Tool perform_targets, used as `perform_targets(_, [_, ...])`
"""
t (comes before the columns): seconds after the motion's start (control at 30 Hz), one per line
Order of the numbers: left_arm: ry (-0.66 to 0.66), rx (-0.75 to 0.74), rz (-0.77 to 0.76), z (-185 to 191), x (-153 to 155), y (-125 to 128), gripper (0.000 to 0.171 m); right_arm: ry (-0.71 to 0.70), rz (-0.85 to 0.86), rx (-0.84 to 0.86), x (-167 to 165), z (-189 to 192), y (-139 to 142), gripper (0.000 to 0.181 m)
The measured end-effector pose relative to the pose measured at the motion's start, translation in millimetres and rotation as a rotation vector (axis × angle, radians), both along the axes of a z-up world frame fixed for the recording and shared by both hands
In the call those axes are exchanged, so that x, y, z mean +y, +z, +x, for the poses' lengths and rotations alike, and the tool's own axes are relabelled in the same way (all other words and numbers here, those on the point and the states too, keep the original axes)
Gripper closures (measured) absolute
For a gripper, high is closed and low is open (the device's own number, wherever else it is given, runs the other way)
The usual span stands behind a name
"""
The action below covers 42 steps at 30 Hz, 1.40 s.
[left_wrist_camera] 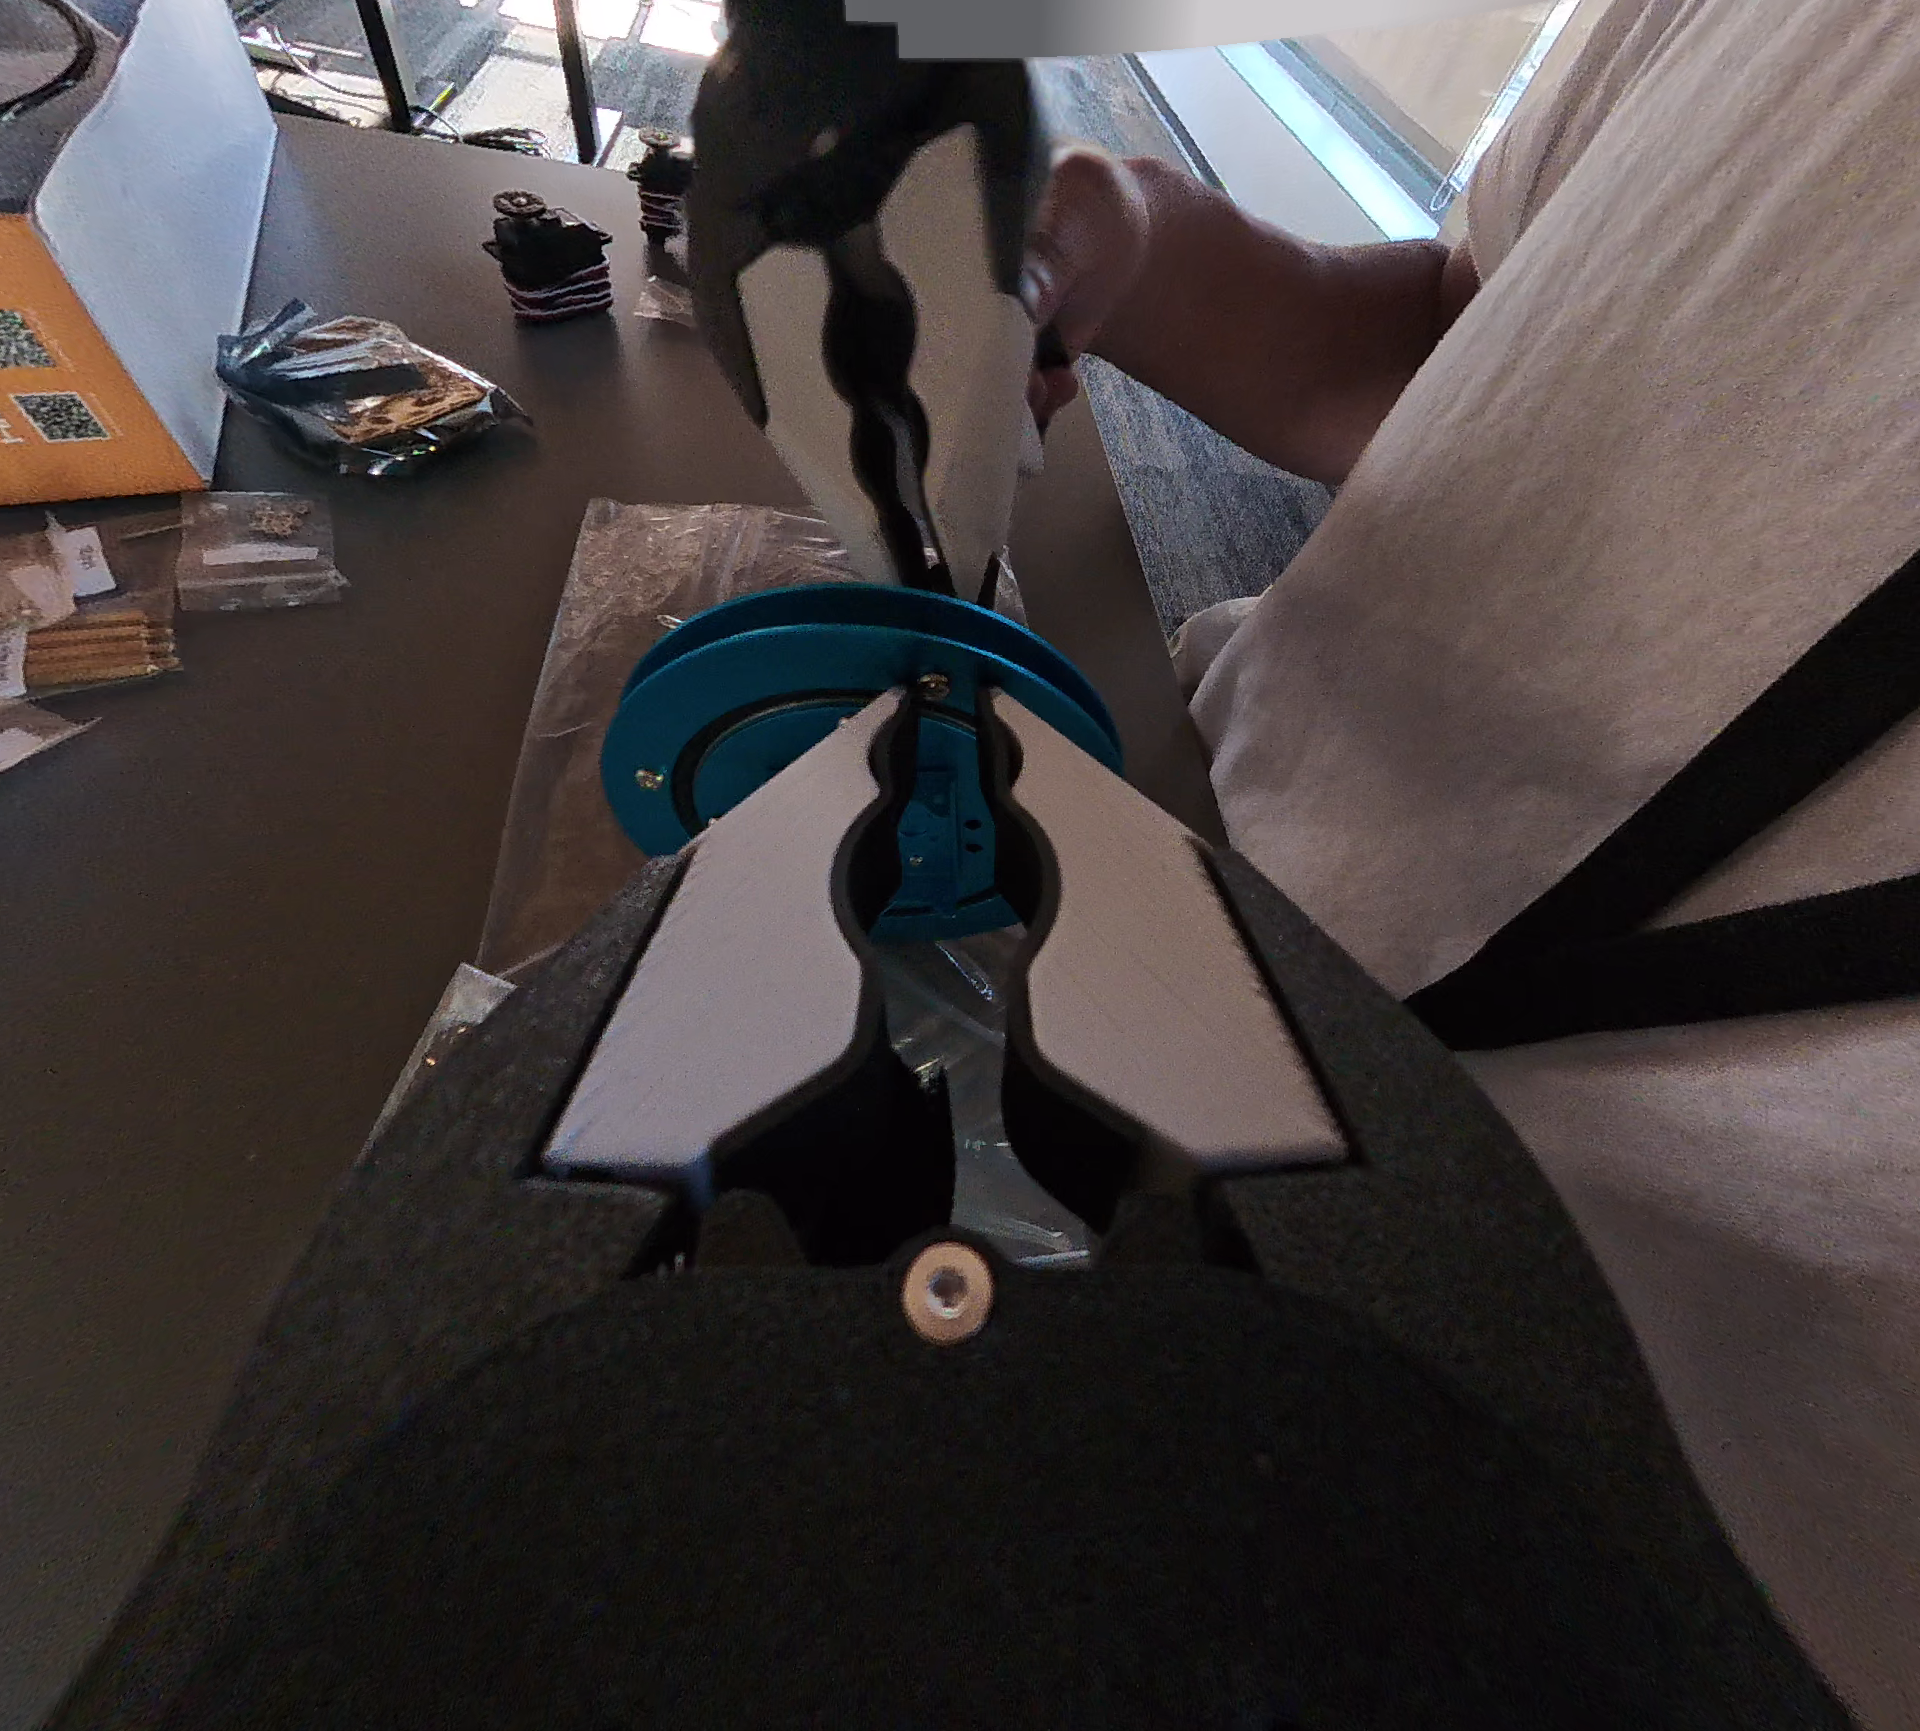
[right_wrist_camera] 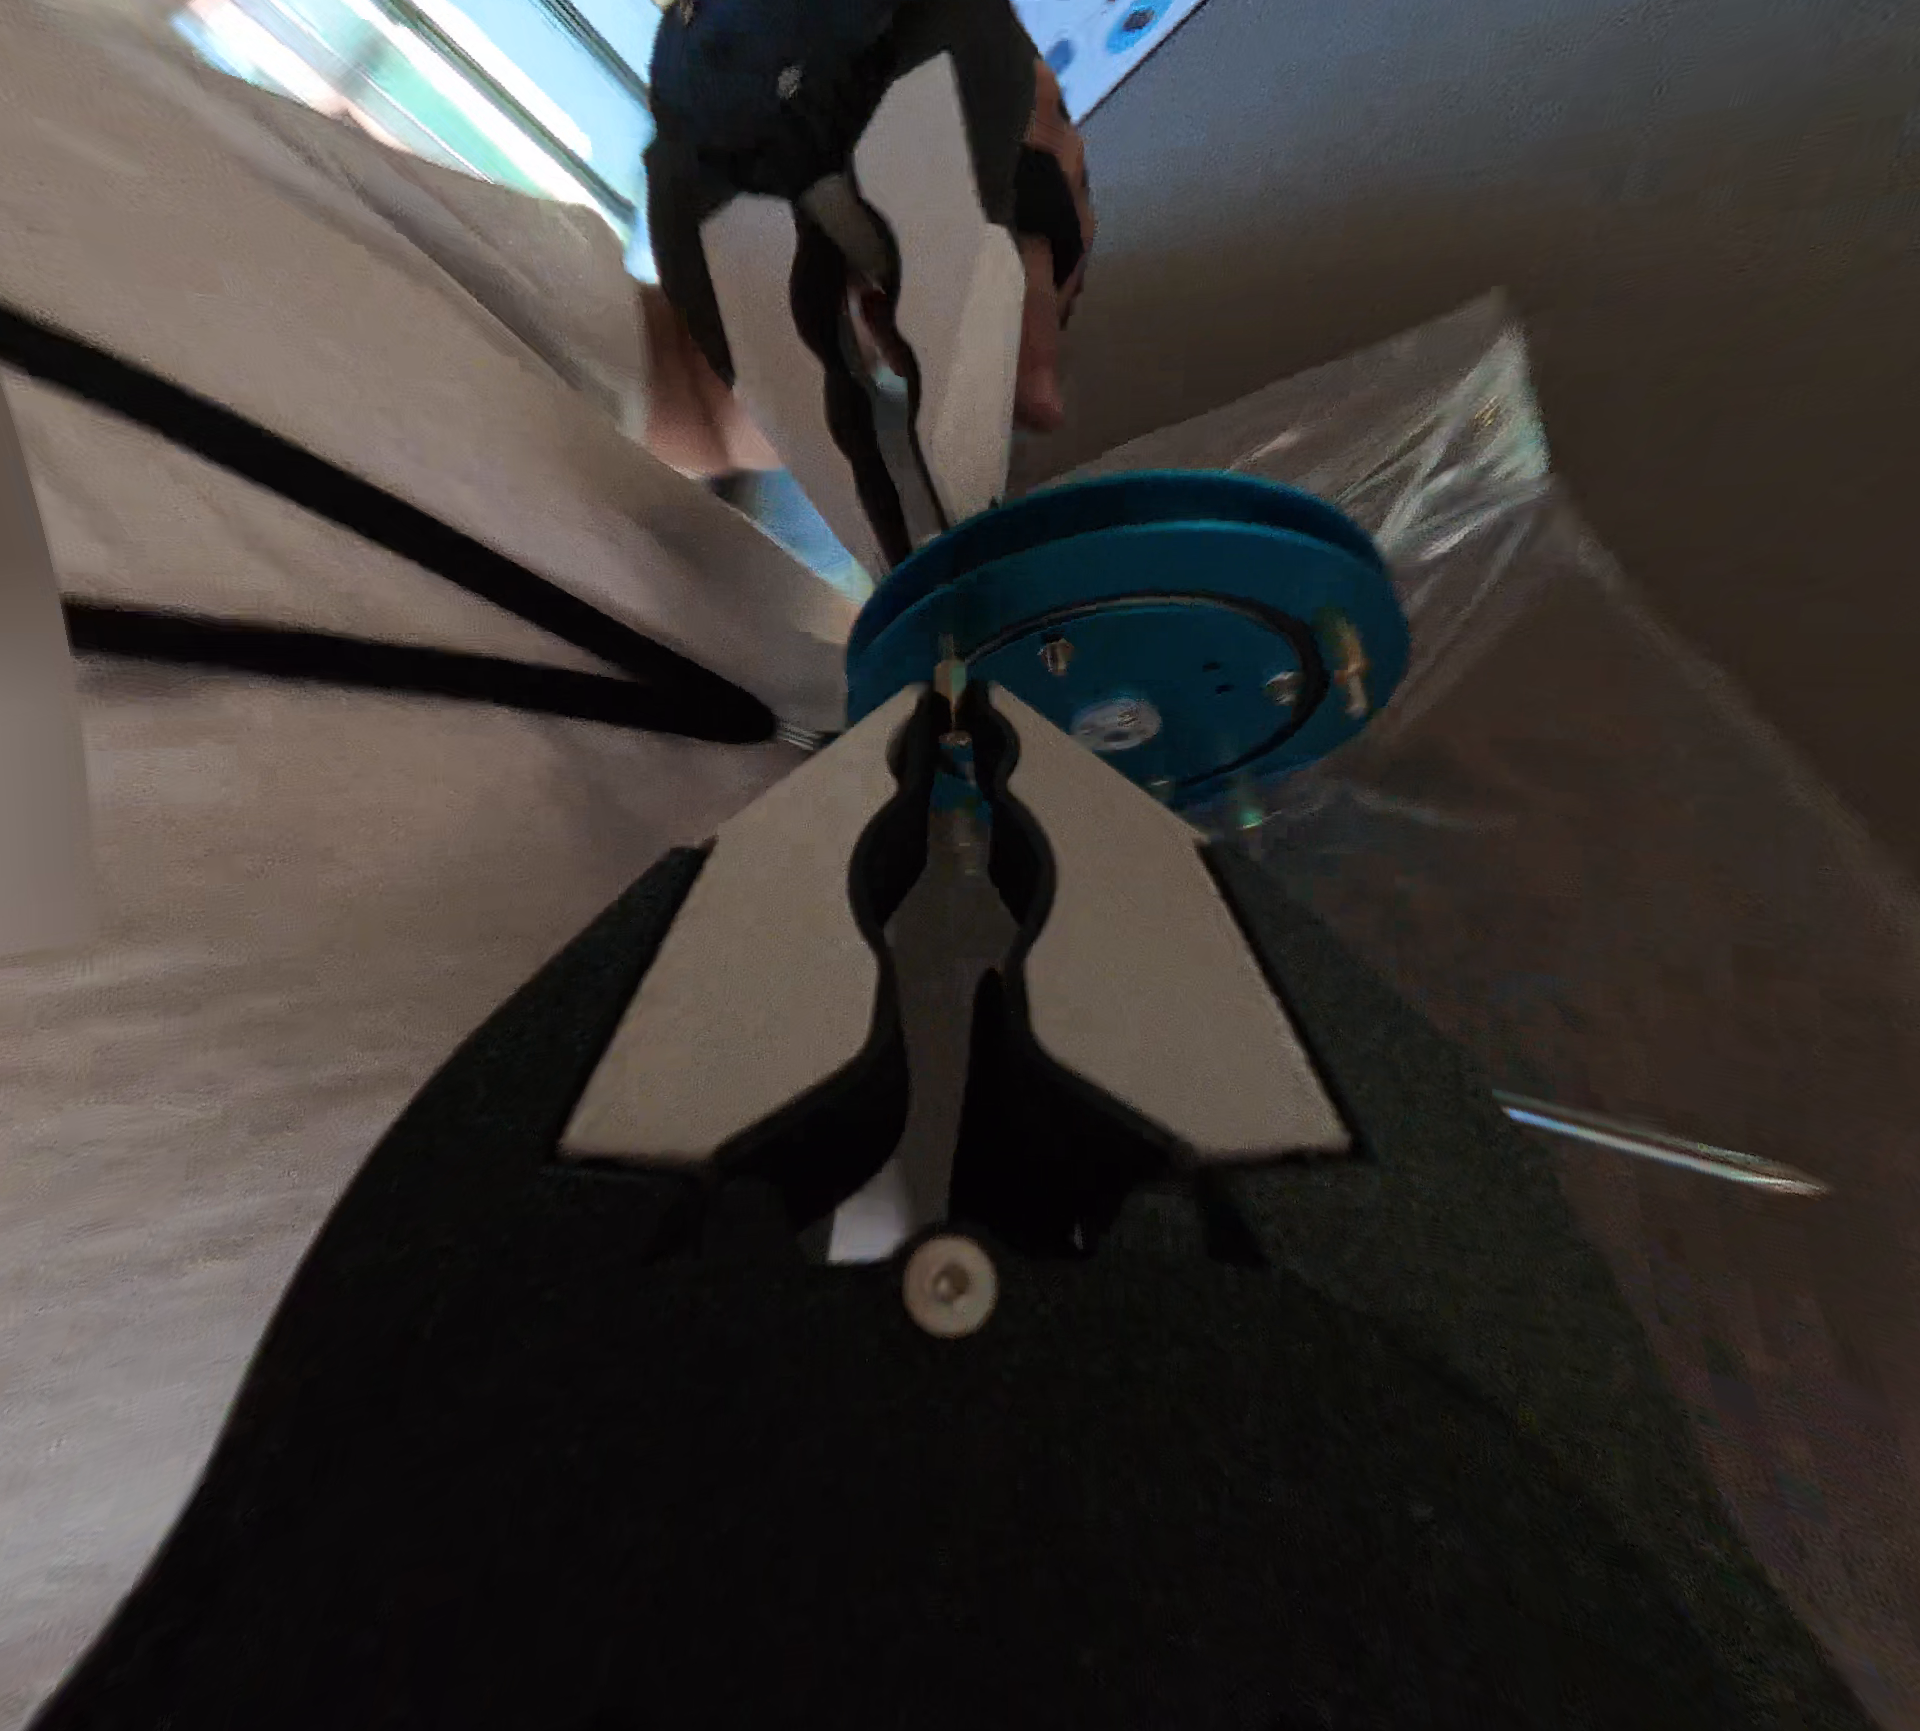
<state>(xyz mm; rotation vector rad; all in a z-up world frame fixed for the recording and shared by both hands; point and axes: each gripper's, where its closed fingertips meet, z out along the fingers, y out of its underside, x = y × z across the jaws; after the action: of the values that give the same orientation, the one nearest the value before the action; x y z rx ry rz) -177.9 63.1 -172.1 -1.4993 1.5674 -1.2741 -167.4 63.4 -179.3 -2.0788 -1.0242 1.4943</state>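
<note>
Jaws of both grippers nipped onto opposite rim edges of one item — left gripper [left_wrist_camera: 943, 689], right gripper [right_wrist_camera: 954, 694]. Grey table [left_wrist_camera: 208, 902]; clear plastic bag [left_wrist_camera: 623, 601] beneath; blue double-disc assembly [left_wrist_camera: 727, 725] held tilted between them.

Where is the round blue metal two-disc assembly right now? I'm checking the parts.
It sits on a clear plastic bag at the dark table's near edge, between both grippers' tips, the blue disc assembly.
</note>
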Motion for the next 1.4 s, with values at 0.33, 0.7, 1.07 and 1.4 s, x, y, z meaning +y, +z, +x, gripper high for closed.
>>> perform_targets(0.33, [0.038, -0.026, 0.013, -1, 2, -2, 0.165, -0.024, -0.289, 0.127, 2, -4, 4, 0.177])
perform_targets(0.7, [0.037, -0.126, -0.11, -7, 1, 0, 0.165, -0.017, 0.317, -0.094, 3, -13, 1, 0.176])
perform_targets(1.07, [0.046, -0.167, -0.404, -8, 6, 2, 0.167, -0.126, 1.169, -0.456, 15, -5, 6, 0.168])
perform_targets(1.4, [0.056, -0.13, -0.108, -8, -2, 0, 0.167, 0.028, 0.665, -0.405, 1, -11, -2, 0.177])
